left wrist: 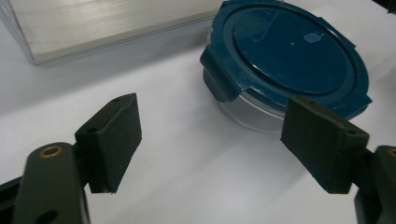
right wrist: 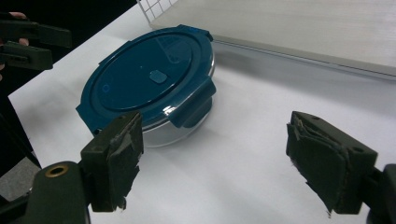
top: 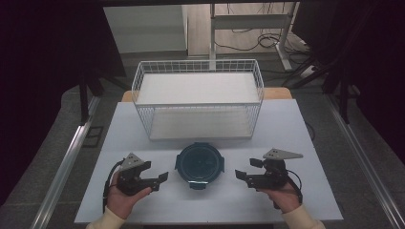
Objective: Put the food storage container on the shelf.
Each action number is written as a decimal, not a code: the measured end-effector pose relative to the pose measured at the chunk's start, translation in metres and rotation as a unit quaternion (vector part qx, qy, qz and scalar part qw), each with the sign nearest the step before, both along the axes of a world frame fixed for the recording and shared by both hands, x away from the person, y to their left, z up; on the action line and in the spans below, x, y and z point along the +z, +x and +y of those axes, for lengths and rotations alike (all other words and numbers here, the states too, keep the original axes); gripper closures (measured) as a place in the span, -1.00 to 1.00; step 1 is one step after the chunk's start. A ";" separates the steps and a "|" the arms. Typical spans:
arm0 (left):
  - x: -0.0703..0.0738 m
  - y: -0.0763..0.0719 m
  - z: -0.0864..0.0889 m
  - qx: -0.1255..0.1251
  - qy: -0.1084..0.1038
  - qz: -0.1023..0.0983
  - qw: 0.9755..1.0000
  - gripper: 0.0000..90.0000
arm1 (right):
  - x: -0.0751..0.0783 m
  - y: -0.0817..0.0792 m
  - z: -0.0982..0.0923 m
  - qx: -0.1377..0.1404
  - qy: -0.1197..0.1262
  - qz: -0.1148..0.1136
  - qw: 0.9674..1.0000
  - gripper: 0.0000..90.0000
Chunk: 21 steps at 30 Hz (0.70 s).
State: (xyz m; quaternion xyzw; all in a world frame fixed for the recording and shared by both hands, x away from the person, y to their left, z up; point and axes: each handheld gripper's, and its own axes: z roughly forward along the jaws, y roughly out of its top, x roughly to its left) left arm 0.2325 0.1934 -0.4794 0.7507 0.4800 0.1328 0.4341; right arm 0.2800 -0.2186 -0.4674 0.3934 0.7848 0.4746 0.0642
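High view: left gripper point(top: 160, 180) rests on the table's point(top: 286, 124) near-left part, jaws spread apart with nothing between them. Right gripper point(top: 241, 175) sits opposite at near right, jaws likewise wide and empty. Between the two, apart from both, stands a round glass container point(top: 199, 166) with its blue lid point(left wrist: 292, 51) clipped on. Just beyond it, a white wire basket point(top: 198, 99) occupies the table's far middle.

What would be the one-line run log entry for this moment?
left claw: open, empty | right claw: open, empty | round container with blue lid: closed, on table between claws, untouched | wire basket: behind container
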 end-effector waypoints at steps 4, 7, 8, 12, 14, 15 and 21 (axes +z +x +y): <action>0.005 0.003 -0.004 -0.005 -0.012 -0.003 1.000 -0.56 | 0.000 0.001 0.006 0.005 0.001 0.010 1.000 -0.59; 0.006 0.007 -0.008 -0.012 -0.023 0.005 1.000 -0.56 | 0.000 0.003 0.010 0.003 0.007 0.019 1.000 -0.59; 0.006 0.008 -0.009 -0.015 -0.024 0.007 1.000 -0.56 | 0.001 0.004 0.011 0.005 0.006 0.019 1.000 -0.59; 0.006 0.014 -0.013 -0.028 -0.046 0.029 0.998 -0.58 | 0.004 0.006 0.015 0.003 0.009 0.027 1.000 -0.59; 0.006 0.019 -0.013 -0.033 -0.060 0.041 0.997 -0.60 | 0.004 0.007 0.017 0.004 0.010 0.032 0.999 -0.59; 0.006 0.021 -0.014 -0.033 -0.065 0.046 0.996 -0.60 | 0.004 0.008 0.019 0.005 0.012 0.035 0.999 -0.59; 0.007 0.037 -0.023 -0.034 -0.091 0.068 0.993 -0.61 | 0.004 0.016 0.032 0.004 0.016 0.046 0.999 -0.59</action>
